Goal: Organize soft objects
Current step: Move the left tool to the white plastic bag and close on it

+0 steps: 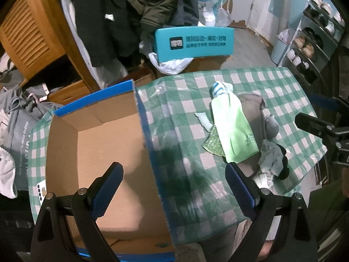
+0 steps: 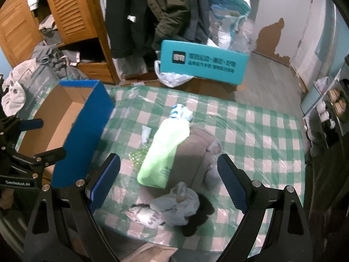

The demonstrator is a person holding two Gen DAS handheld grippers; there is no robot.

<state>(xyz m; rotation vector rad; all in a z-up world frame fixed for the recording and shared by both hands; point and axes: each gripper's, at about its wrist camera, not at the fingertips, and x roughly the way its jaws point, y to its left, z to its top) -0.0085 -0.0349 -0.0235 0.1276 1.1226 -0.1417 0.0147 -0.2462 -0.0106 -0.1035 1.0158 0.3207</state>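
A: What does the left wrist view give that the right does not?

B: It looks straight down into the open cardboard box (image 1: pixel 102 152), blue outside, brown and bare inside, standing at the left edge of the green-checked tablecloth (image 1: pixel 174 113). The left gripper (image 1: pixel 173 187) hangs above the box's right wall, its fingers spread wide with nothing between them. A shoe rack (image 1: pixel 314 41) fills the far right of that view.

A: And the right wrist view?

B: It sits over the pile of soft things itself. The right gripper (image 2: pixel 169 182) hovers above the pile, fingers spread wide and holding nothing. The other gripper shows at the left edge, beside the box (image 2: pixel 80 135).

A: How does the pile look?

B: A pale green pouch (image 2: pixel 163 155) lies on top of a brown-grey garment (image 2: pixel 194 152) near the middle of the tablecloth (image 2: pixel 261 131). A blue-and-white striped sock (image 2: pixel 180 112) touches the pouch's far end. At the near edge lie crumpled pale cloth (image 2: pixel 176 205) and something black (image 2: pixel 196 220), touching each other.

A: Which way does the pouch run?

B: Its long axis runs from the near edge toward the far edge, tilted a little rightward as it goes. Beyond the table, a teal box (image 2: pixel 202 62) with printed text stands on the floor.
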